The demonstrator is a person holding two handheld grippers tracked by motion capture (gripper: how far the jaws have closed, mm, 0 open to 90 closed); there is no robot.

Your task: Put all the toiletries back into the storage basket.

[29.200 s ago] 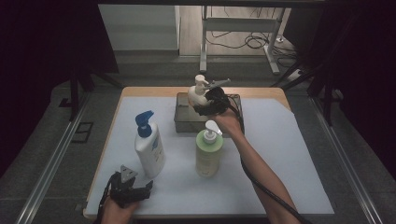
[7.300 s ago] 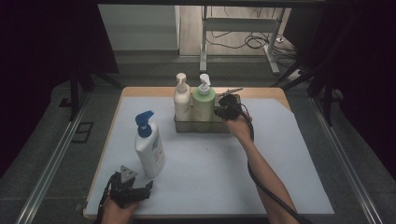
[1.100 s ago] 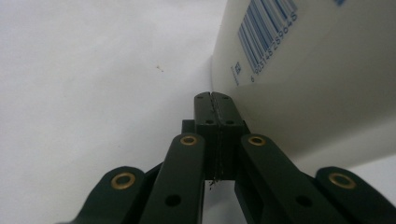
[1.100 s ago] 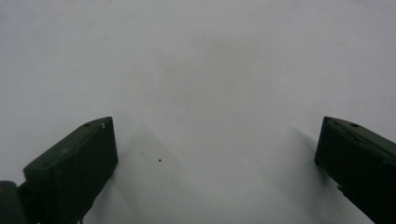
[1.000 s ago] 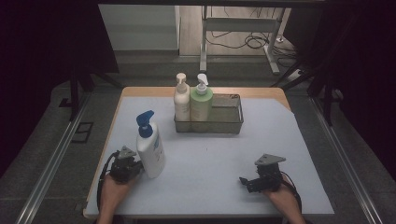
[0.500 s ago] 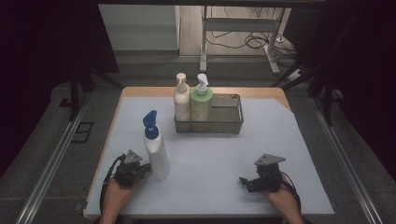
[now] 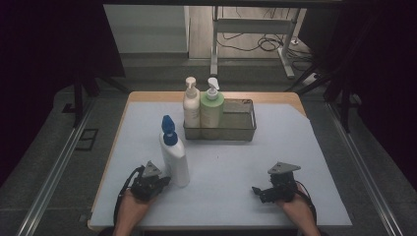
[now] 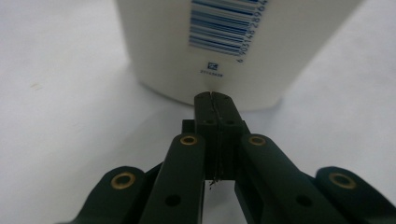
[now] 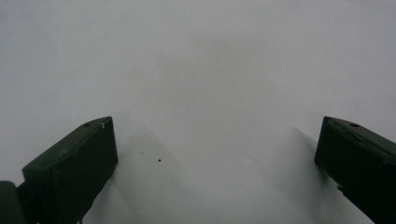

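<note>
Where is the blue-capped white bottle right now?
In the high view the blue-capped white bottle stands upright on the table's left front, just ahead of the shut left claw and nearer the person than the wire basket.

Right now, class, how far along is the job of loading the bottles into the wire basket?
Done: the cream bottle and green bottle stand in the wire basket. In hand: the white bottle with the blue pump stands upright on the table, the shut left gripper at its base. The right gripper rests open. Left: moving that bottle into the basket.
</note>
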